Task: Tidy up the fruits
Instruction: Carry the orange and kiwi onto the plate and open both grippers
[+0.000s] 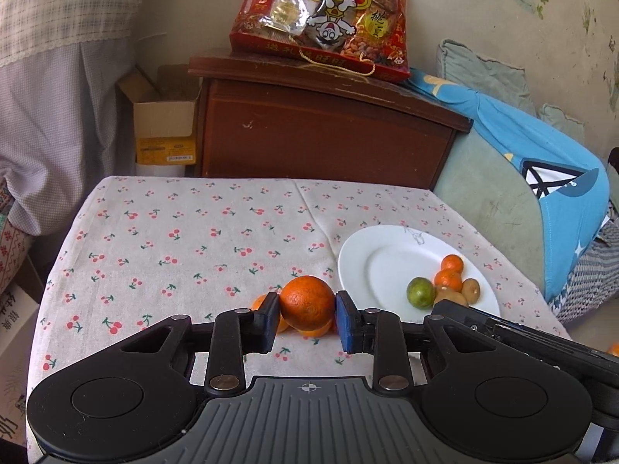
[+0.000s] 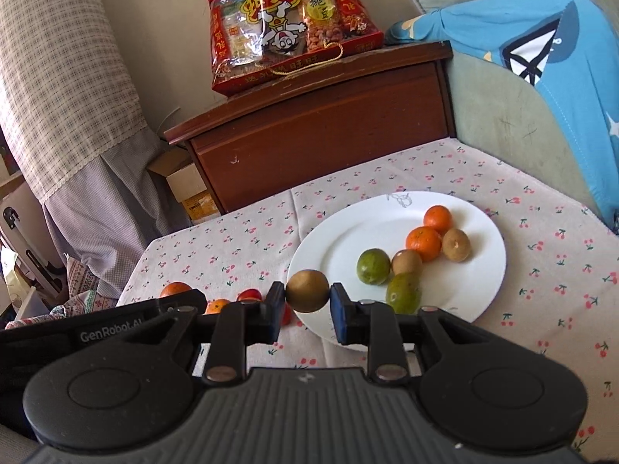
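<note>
Six fruits are already gathered on the plate (image 2: pixel 483 278). An orange (image 1: pixel 306 302) is clamped in the left tool (image 1: pixel 306 323), a kiwi (image 2: pixel 308 290) in the right tool (image 2: pixel 306 311) at the rim — a few small fruits (image 2: pixel 176 289) (seemingly unsorted) remain on the surface (image 1: pixel 193 232).

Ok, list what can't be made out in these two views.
- Left wrist view: the small oranges behind the held orange are mostly hidden by it and the left gripper fingers; count unclear.
- Left wrist view: the right gripper's body covers the plate's near rim.
- Right wrist view: the red fruit on the tablecloth is partly hidden by the right gripper, which holds a kiwi; type unclear.
</note>
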Motion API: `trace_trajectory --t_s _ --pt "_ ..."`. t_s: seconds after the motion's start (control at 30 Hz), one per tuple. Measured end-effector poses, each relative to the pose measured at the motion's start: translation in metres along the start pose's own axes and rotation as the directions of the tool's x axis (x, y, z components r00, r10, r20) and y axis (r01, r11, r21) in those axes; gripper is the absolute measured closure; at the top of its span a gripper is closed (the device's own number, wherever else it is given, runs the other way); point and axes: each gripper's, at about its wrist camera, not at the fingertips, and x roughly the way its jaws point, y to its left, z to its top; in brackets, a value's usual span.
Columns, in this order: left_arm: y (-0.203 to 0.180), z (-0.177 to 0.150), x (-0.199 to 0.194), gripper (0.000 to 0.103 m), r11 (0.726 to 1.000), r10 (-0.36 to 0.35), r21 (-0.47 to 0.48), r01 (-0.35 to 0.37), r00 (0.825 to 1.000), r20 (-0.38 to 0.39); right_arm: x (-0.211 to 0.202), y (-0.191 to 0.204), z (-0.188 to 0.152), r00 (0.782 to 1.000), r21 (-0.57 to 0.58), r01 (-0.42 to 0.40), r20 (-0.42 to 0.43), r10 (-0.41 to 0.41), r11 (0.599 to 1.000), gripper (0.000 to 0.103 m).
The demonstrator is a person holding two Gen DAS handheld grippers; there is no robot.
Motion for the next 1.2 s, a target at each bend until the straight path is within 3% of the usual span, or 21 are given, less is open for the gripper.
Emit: trace_trajectory --t_s 0.33,0.47,1.2 --pt "-0.035 0.038 0.012 0.075 0.991 -0.092 0.098 0.096 0.995 -0.043 -0.015 -0.040 0.013 0.990 0.104 0.117 0.064 -0.124 0.988 0.078" --pt "-0.049 0.036 0.027 0.075 0.986 -0.087 0.140 0.092 0.995 -0.042 -0.004 -0.049 0.009 0.989 0.141 0.132 0.052 -0.140 0.981 0.078" --pt "-0.055 0.014 0.085 0.074 0.991 -0.090 0.082 0.104 0.983 -0.159 0.026 -0.072 -0.005 0.988 0.263 0.154 -0.026 -0.153 0.953 0.076"
